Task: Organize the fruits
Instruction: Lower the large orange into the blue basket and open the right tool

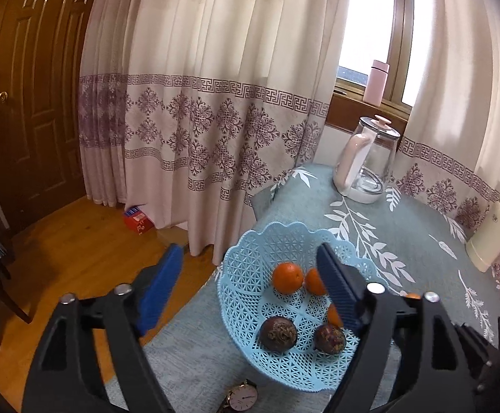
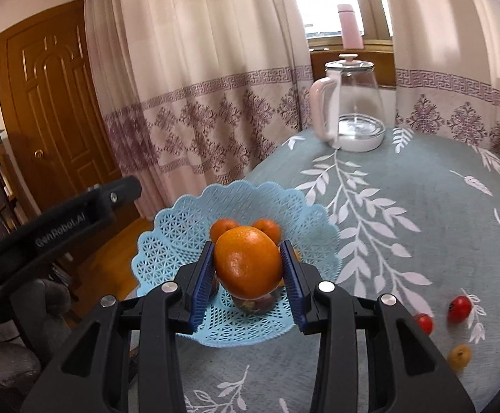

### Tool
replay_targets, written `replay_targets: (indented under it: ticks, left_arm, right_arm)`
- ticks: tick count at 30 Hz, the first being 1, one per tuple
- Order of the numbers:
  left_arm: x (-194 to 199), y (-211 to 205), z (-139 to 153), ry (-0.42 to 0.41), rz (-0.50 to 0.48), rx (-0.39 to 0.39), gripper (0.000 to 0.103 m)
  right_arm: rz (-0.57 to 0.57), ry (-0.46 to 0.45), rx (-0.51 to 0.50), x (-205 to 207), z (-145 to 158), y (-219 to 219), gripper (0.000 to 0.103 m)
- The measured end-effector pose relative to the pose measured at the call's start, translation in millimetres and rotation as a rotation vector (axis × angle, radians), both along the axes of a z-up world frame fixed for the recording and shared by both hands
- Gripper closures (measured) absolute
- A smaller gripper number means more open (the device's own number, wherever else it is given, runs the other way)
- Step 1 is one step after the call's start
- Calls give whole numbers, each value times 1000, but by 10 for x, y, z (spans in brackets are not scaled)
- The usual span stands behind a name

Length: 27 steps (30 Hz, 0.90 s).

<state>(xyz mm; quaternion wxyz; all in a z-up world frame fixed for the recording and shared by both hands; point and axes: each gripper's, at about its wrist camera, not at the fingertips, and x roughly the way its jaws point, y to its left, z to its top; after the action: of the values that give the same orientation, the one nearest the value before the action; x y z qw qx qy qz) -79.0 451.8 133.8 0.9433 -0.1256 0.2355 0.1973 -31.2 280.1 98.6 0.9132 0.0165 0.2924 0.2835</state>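
Two grippers up, one loaded. My right gripper [image 2: 248,268] pinches a large orange [image 2: 246,263] between its blue pads [image 2: 203,280], held just above the near half of the light blue lattice basket [image 2: 167,241]. My left gripper [image 1: 250,289] is spread wide with nothing between its pads, poised over the basket's left edge where the table drops away to wooden floor. Inside the basket, from the left wrist view: a small orange [image 1: 287,277] toward the far side, a second one [image 1: 314,281] partly behind my right-hand pad, a third sliver of orange [image 1: 334,315] lower down, and two dark, rough-skinned round fruits [image 1: 278,333] near the front rim, side by side but apart. Basket sits on a grey-blue tablecloth with white leaf print [image 2: 404,227]. Off to the right on the cloth, loose: two small red fruits [image 2: 459,308], close together, and a small yellowish fruit [image 2: 459,357] nearer to me. A wristwatch [image 1: 241,397] lies on the cloth just in front of the basket. Glass kettle with pink handle [image 2: 349,103] stands at the far table edge; pink bottle [image 2: 350,27] on the windowsill behind it.
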Motion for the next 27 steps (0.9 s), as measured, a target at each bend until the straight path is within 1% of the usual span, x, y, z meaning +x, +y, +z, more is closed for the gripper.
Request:
replay_targets:
  ticks: [1, 7, 18, 27]
  left_arm:
    - [0, 4, 1, 1, 3, 0, 15]
    - [-25, 55, 5, -4, 27, -4, 13]
    - [-26, 75, -2, -4, 34, -9, 13]
    - [-26, 89, -11, -2, 34, -11, 13]
  right_arm:
    - [2, 4, -5, 1, -20, 23, 64]
    - [14, 25, -26, 53, -115, 100, 64]
    - [37, 50, -54, 117, -244, 255, 64]
    - [49, 64, -60, 138, -289, 283, 64]
